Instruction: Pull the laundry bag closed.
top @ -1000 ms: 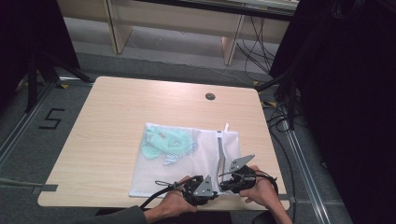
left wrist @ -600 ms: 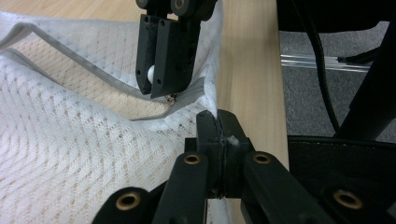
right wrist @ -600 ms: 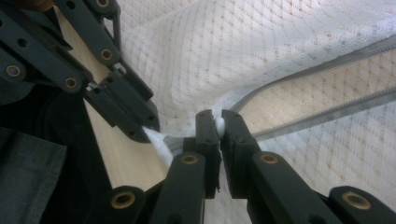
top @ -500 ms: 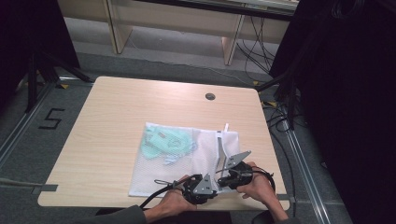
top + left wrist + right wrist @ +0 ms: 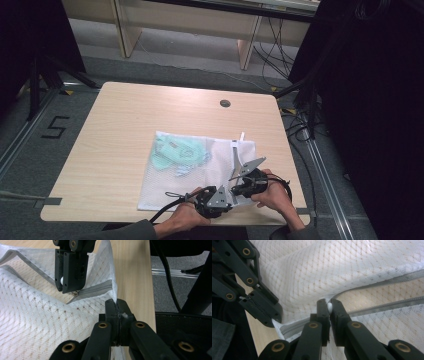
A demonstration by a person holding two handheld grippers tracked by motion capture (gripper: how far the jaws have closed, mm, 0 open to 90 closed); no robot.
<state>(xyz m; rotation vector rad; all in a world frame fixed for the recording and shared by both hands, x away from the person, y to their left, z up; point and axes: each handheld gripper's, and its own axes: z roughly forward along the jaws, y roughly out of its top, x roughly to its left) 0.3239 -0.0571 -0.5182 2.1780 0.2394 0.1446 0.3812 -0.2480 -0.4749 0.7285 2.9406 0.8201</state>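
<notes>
White mesh bag [image 5: 37, 322] corner sits clamped in left gripper [image 5: 117, 305], zipper pull [image 5: 329, 307] in right gripper [image 5: 328, 305].

A light wooden table [image 5: 125, 145] is seen on a grey floor [image 5: 165, 52]. A small dark round grommet [image 5: 225, 103] is set into the table near its far edge. Left of the table, a "5" [image 5: 55, 127] is marked on the floor. Beyond the table, pale wooden furniture legs [image 5: 125, 30] are stood. Right of the table, black cables [image 5: 300, 130] are trailed beside a dark curtain [image 5: 370, 110].
</notes>
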